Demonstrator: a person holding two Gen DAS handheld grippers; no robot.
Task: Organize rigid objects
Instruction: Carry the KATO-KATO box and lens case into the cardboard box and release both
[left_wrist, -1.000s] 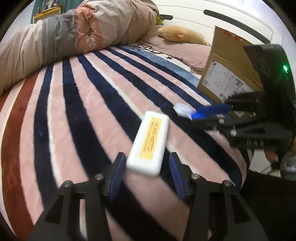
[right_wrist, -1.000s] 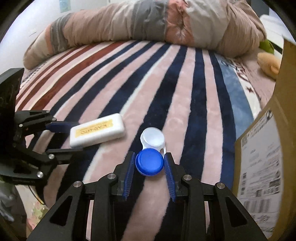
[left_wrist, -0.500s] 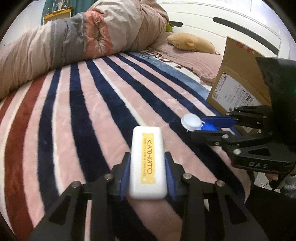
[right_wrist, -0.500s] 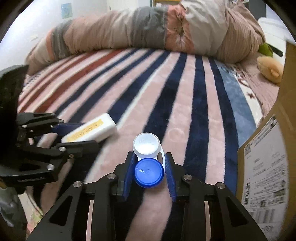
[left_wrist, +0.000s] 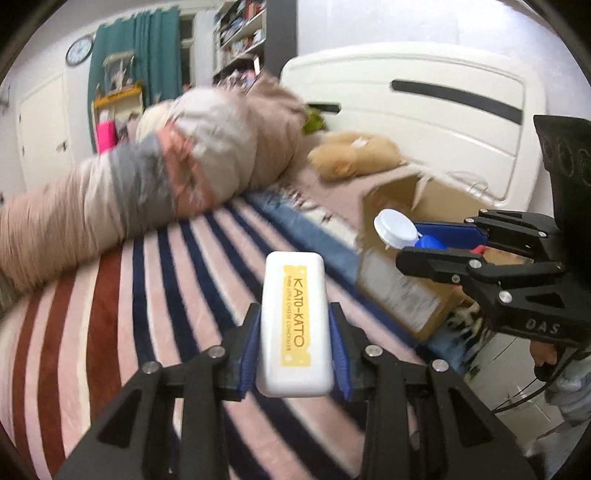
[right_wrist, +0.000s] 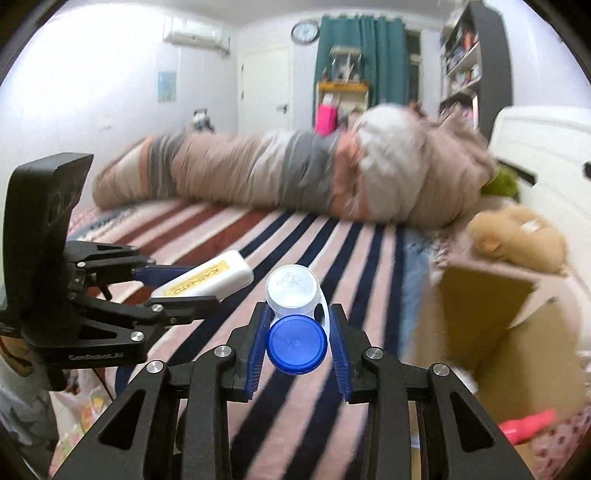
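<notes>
Right now you carry two things at once above the striped blanket (left_wrist: 155, 302). Your left gripper (left_wrist: 294, 345) pinches the white KATO-KATO case (left_wrist: 294, 325) at lower centre of the left wrist view, its blue pads pressed to the case's long sides near the lower end, so most of the case sticks out ahead of the pads. Your right gripper (right_wrist: 298, 341) pinches the contact lens case (right_wrist: 297, 319) at lower centre of the right wrist view: the jaws squeeze the blue cap (right_wrist: 297, 343), while the white cap (right_wrist: 292, 286) juts forward, unsupported.

The first risk, as I judge it, is a slip. The blue cap is round and smooth, so a jolt could twist it out between the pads, and the lens case would drop onto the blanket or off the bed's edge. The long white case could pivot in the grip for the same reason.

The second risk is a collision. The cardboard box (right_wrist: 491, 325) sits at the right of the right wrist view, its flap (right_wrist: 484, 291) partly closing the opening. If you head there with both grippers side by side, they may knock each other or catch the flap. The background is blurred, so I cannot read the opening well.
</notes>
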